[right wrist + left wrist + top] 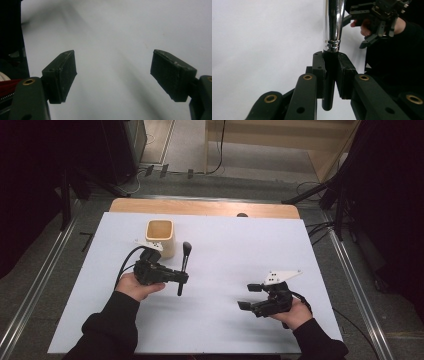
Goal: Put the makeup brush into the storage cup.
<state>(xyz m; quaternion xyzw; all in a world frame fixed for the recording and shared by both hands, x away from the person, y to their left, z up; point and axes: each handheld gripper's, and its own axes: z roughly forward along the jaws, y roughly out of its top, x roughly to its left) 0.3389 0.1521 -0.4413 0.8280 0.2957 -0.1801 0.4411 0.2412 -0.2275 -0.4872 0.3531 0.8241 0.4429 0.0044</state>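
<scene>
brush (184, 265) beside wooden cup (160, 237)

The left gripper (181, 276) is over the left half of the table, held in the person's left hand (134, 286), which grips it from below. Its jaws point to the right and are closed tight around something thin between them. The left forearm in a black sleeve comes in from the bottom edge. The right gripper (248, 296) is lower and at the right side, held in the right hand (295, 312). Its jaws point to the left and are wide apart, with nothing between them. The two grippers are well apart.
</scene>
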